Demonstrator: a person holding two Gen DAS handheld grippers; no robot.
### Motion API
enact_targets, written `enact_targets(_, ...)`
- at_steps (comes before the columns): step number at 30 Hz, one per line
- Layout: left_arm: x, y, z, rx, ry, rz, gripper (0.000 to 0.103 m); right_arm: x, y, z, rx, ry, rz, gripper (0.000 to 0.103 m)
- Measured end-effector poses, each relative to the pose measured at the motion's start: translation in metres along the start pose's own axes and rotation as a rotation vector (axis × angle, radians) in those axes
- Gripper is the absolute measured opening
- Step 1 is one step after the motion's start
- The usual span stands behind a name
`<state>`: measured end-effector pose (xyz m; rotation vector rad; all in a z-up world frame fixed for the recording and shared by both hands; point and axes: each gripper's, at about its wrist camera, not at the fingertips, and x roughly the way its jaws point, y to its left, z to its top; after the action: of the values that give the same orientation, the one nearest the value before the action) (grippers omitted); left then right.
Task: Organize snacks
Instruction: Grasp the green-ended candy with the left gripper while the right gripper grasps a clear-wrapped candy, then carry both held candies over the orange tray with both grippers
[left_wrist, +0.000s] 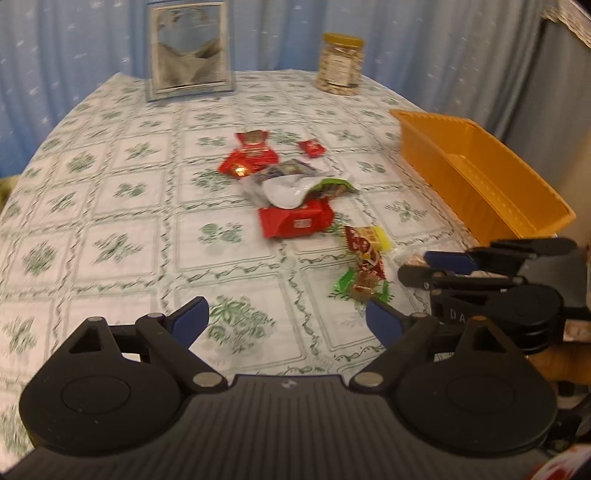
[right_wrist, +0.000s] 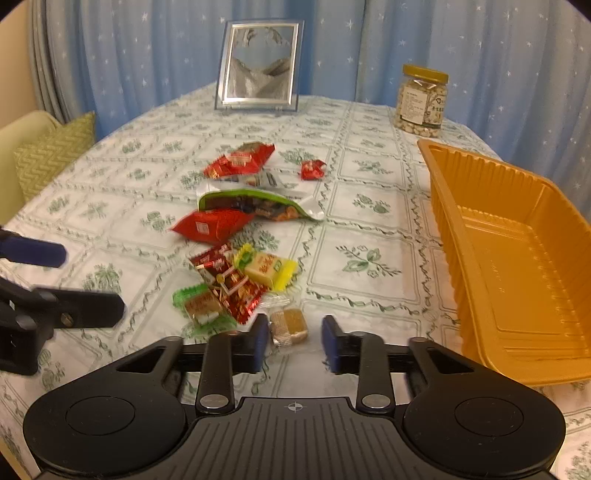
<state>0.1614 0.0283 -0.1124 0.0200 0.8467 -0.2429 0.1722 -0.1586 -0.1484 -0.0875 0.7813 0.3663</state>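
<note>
Covering the table, floral cloth (right_wrist: 369, 206), blue curtain (right_wrist: 147, 55) behind, both jaws spread.

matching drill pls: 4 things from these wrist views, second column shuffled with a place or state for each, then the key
1. orange tray
2. nut jar
3. picture frame
4. small clear-wrapped brown snack

A. upright at the table's far edge, by the curtain
B. between the open fingers of the right gripper
C. empty, on the table's right side
D. yellow lid on, far right corner

Pairs: 1-C, 2-D, 3-A, 4-B
</note>
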Motion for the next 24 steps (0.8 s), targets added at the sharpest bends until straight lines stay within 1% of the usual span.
enact_targets(3,0.009,-0.007,0.004,0.057,0.0,-0.041,0.086,-0.01,-0.003,-0.002,0.029,-0.014,-0.018,0.022)
enact_targets(7,0.021,-0.022,0.009,0.155,-0.004,-0.091,0.078,-0.028,-0.006,-0.01,0.067,-0.014,-0.061,0.022)
enact_targets(11,0.035,-0.035,0.014,0.201,0.016,-0.134,0.069,-0.044,-0.013,-0.02,0.103,-0.01,-0.091,0.022)
enact_targets(12,0.039,-0.039,0.014,0.21,0.021,-0.137,0.065,-0.047,-0.015,-0.022,0.109,-0.01,-0.095,0.022)
enact_targets(13,0.042,-0.042,0.014,0.225,0.025,-0.134,0.059,-0.05,-0.017,-0.023,0.114,-0.009,-0.098,0.022)
enact_targets(14,0.045,-0.046,0.014,0.245,0.028,-0.125,0.054,-0.052,-0.019,-0.024,0.118,-0.011,-0.101,0.022)
enact_targets(15,0.047,-0.05,0.013,0.267,0.034,-0.111,0.044,-0.054,-0.02,-0.024,0.122,-0.013,-0.105,0.022)
enact_targets(16,0.049,-0.053,0.012,0.28,0.042,-0.101,0.036,-0.055,-0.021,-0.025,0.126,-0.015,-0.107,0.022)
enact_targets(18,0.05,-0.053,0.012,0.257,0.046,-0.104,0.032,-0.058,-0.024,-0.025,0.135,-0.017,-0.109,0.022)
enact_targets(19,0.049,-0.052,0.012,0.24,0.052,-0.1,0.029,-0.059,-0.025,-0.025,0.139,-0.019,-0.109,0.022)
enact_targets(21,0.045,-0.051,0.01,0.219,0.06,-0.078,0.025,-0.063,-0.026,-0.024,0.145,-0.025,-0.108,0.022)
enact_targets(24,0.033,-0.051,0.006,0.179,0.068,-0.051,0.025,-0.069,-0.026,-0.023,0.153,-0.036,-0.103,0.022)
